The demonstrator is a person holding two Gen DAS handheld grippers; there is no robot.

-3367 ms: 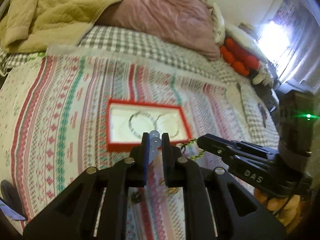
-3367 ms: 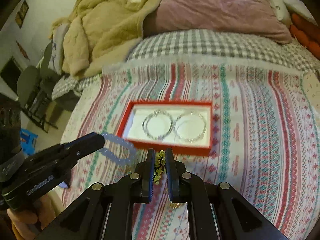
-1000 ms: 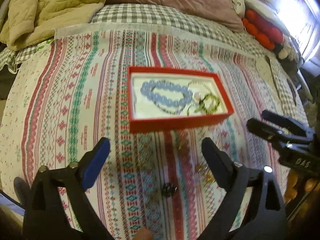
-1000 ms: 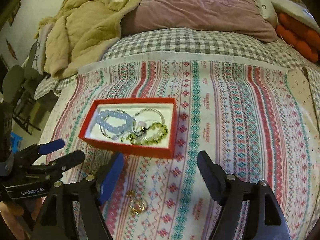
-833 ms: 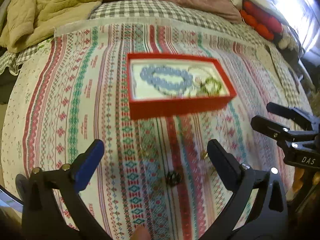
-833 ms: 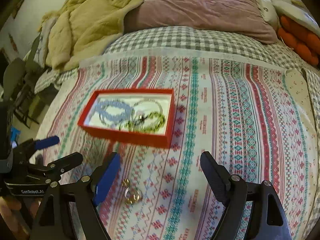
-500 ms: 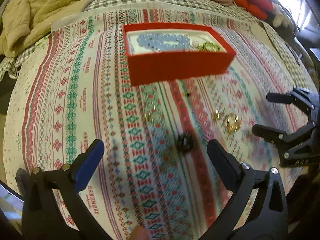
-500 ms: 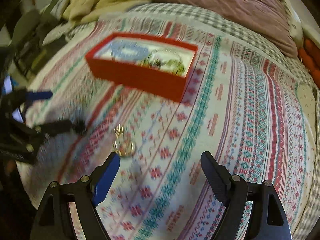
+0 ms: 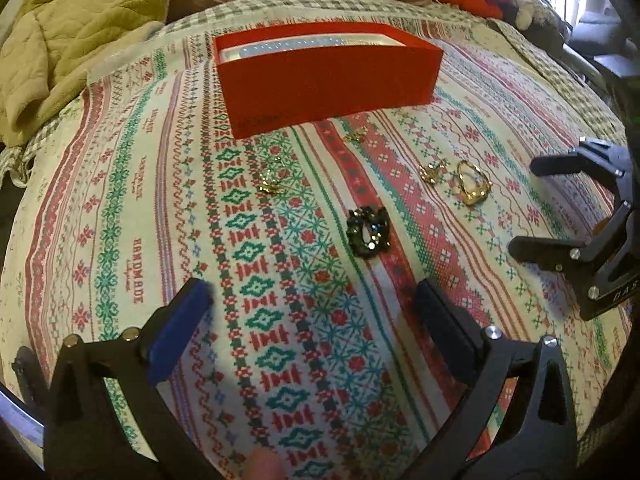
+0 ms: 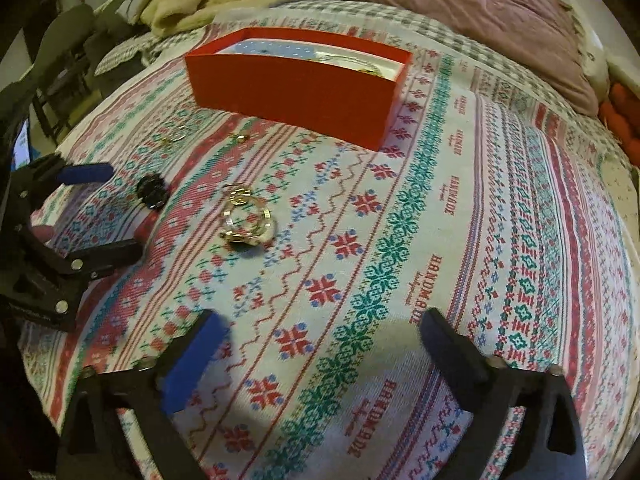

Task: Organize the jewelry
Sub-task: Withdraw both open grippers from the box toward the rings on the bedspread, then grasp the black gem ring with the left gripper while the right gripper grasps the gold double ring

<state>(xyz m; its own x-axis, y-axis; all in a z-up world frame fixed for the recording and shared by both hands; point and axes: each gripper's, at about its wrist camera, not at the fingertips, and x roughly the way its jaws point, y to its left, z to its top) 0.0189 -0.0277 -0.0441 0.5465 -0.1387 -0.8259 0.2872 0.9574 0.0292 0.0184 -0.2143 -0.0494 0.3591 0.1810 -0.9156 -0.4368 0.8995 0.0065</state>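
In the left wrist view, a rumpled tan quilt (image 9: 76, 28) fills the upper left corner, above a patterned knit blanket (image 9: 132, 184) that covers the bed. Along the bottom edge the left gripper (image 9: 312, 300) hovers low over the cloth, its jaws spread wide and holding nothing. At top centre stands the red jewelry box (image 9: 328, 80), a pale blue bead bracelet (image 9: 288, 46) just showing over its rim. Loose pieces lie on the blanket below the box: a small gold earring (image 9: 270, 188) left of centre, a dark jewelled ring (image 9: 368, 232) at mid-frame just ahead of the open jaws, another gold scrap (image 9: 355, 136) near the box wall, then a small gold piece (image 9: 431, 172) and a gold ring (image 9: 472, 184) close together toward the right. At the right edge the right gripper (image 9: 532, 204) also stands wide and empty, near the gold ring.

These pieces look light, hard and smooth, likely to slip or sink into the soft knit. The dark ring seems best pinched across its band from both sides, fingertips pressed slightly into the cloth; the gold ring likewise, across its width.
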